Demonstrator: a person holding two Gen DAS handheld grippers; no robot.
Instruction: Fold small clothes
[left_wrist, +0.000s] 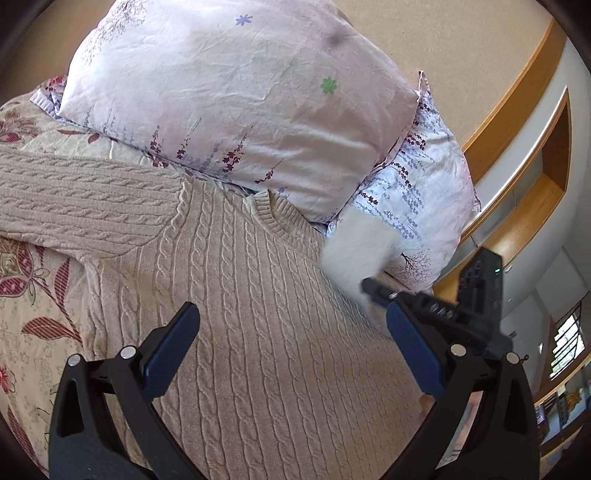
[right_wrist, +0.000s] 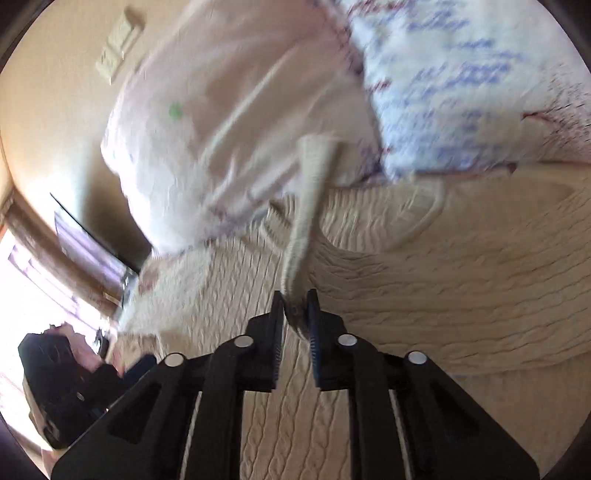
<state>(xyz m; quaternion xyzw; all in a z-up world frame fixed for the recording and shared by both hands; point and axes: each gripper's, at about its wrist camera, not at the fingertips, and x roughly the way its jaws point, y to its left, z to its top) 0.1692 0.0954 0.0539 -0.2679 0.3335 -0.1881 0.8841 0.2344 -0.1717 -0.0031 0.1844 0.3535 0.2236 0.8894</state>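
Observation:
A beige cable-knit sweater (left_wrist: 258, 314) lies flat on the bed, neck toward the pillows, its left sleeve (left_wrist: 81, 206) stretched out to the left. My left gripper (left_wrist: 291, 325) is open and empty, held above the sweater's chest. My right gripper (right_wrist: 295, 306) is shut on the sweater's right sleeve (right_wrist: 308, 195), which hangs lifted and blurred over the sweater's body (right_wrist: 443, 280). In the left wrist view the right gripper (left_wrist: 373, 286) shows at the right with the blurred pale sleeve (left_wrist: 354, 251) in it.
Two floral pillows (left_wrist: 236, 96) (left_wrist: 424, 206) lie stacked just beyond the sweater's neck. A floral bedspread (left_wrist: 33, 306) shows at the left. A wooden headboard and wall shelf (left_wrist: 524, 155) stand at the right. The right wrist view is motion-blurred.

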